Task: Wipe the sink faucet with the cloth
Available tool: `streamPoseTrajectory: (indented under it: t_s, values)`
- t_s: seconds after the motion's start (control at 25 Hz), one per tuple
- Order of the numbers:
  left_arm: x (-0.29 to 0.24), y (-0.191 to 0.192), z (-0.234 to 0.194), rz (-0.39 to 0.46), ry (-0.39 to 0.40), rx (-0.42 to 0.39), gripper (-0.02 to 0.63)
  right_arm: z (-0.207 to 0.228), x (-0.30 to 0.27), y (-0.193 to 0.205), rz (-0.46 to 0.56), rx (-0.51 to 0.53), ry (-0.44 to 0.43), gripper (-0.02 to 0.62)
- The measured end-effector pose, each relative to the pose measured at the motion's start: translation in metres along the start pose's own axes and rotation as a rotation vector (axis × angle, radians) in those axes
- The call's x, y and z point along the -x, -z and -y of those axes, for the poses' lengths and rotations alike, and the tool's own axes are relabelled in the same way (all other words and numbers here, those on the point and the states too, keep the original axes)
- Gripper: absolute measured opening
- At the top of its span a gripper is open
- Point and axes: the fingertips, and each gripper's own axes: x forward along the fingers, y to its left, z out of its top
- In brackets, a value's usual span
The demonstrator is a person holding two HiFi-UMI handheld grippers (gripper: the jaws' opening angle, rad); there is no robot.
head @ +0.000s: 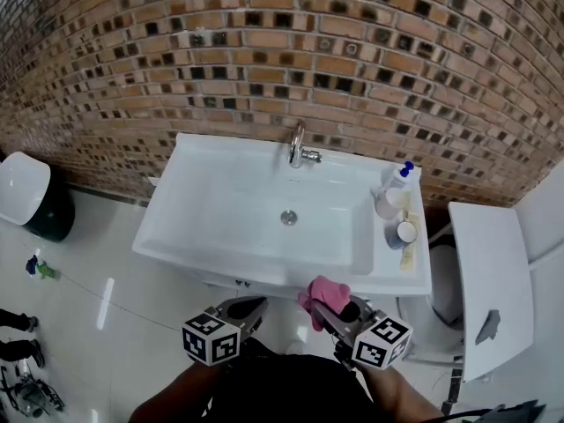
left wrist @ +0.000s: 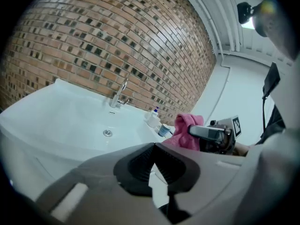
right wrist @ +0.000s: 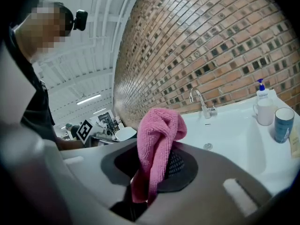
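Right tongs (right wrist: 149, 175) pinching pink cloth (right wrist: 158, 139); cloth bunched, sticking up above pads, held before front edge of sink (head: 220, 210), right of centre. Left tongs (left wrist: 153, 165) pressed together, nothing between, near right tongs. Faucet (head: 298, 146) at sink's back rim against brick wall (head: 264, 42), well apart from cloth. Pump bottle (head: 393, 190) and cup (head: 404, 233) on sink's right ledge.

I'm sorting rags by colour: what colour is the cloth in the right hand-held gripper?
The cloth is pink, clearest in the right gripper view.
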Motion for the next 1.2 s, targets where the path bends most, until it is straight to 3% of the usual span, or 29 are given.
streamPoseTrajectory:
  t_s: [0.24, 0.6, 1.2]
  values:
    - [0.005, -0.011, -0.003, -0.038, 0.053, -0.040, 0.005, -0.009, -0.020, 0.000, 0.008, -0.034, 0.023, 0.084]
    - [0.024, -0.021, -0.030, -0.059, 0.083, -0.080, 0.005, -0.023, -0.045, -0.005, 0.020, 0.008, 0.076, 0.081]
    - [0.035, -0.017, -0.037, -0.099, 0.116, -0.082, 0.005, -0.039, -0.054, 0.008, 0.009, -0.007, 0.109, 0.080]
